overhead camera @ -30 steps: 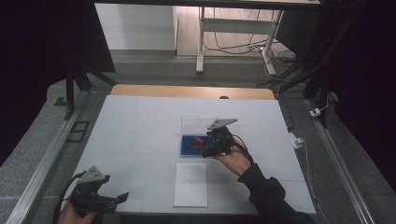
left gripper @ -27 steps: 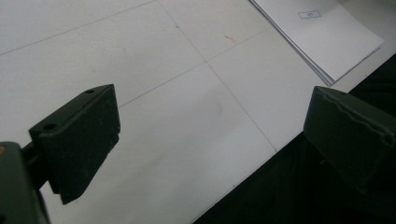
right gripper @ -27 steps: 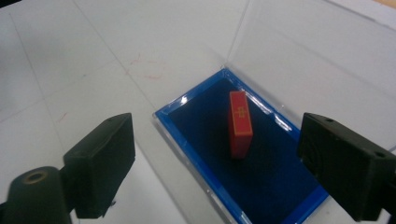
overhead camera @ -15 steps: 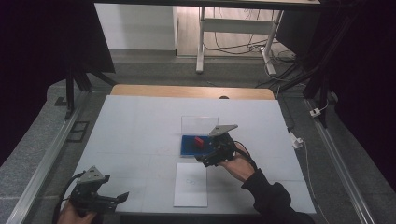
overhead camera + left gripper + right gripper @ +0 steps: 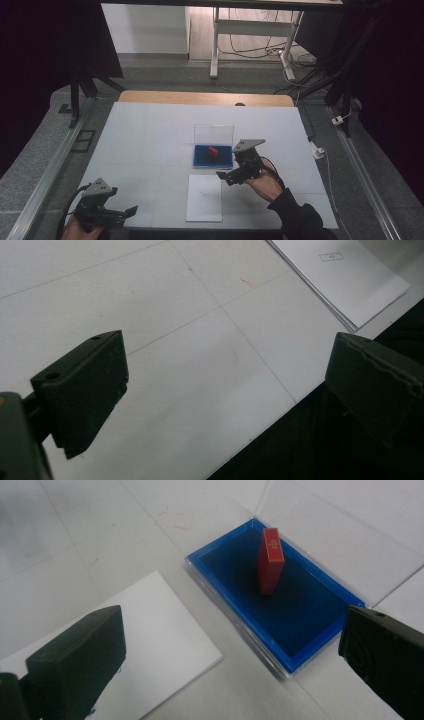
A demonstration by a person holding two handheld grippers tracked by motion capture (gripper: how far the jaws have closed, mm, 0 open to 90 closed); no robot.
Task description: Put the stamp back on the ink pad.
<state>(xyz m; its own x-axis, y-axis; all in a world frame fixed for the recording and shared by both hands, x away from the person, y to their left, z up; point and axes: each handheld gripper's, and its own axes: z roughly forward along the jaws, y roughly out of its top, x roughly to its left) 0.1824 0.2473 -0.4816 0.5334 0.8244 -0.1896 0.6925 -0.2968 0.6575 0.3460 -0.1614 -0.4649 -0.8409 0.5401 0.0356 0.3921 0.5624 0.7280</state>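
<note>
On the dark blue pad of the shallow blue ink tray (image 5: 235, 611) stands the small red rectangular stamp block (image 5: 270, 560), upright on one end, with a gold mark on its narrow upper face. In the high view the stamp (image 5: 213, 151) sits near the middle of the tray (image 5: 200, 160), whose clear lid (image 5: 214, 135) stands open behind it.

The block looks rigid, light and smooth-sided, so it should not deform under a squeeze, but it will likely topple at a nudge. A sensible hold would be across its two broad faces, high enough to keep the inked bottom clear of the pads.

The right gripper (image 5: 236, 175) hovers just short of the tray's near right corner. Its jaws have just been opening and now stand wide apart, with nothing between them; the stamp is free.

Just beside the tray, toward the person, lies a white sheet of paper (image 5: 204, 197) with a faint printed mark.

The left gripper (image 5: 126, 213) rests at the table's (image 5: 150, 130) near left corner, its jaws spread wide and empty above the white surface.
</note>
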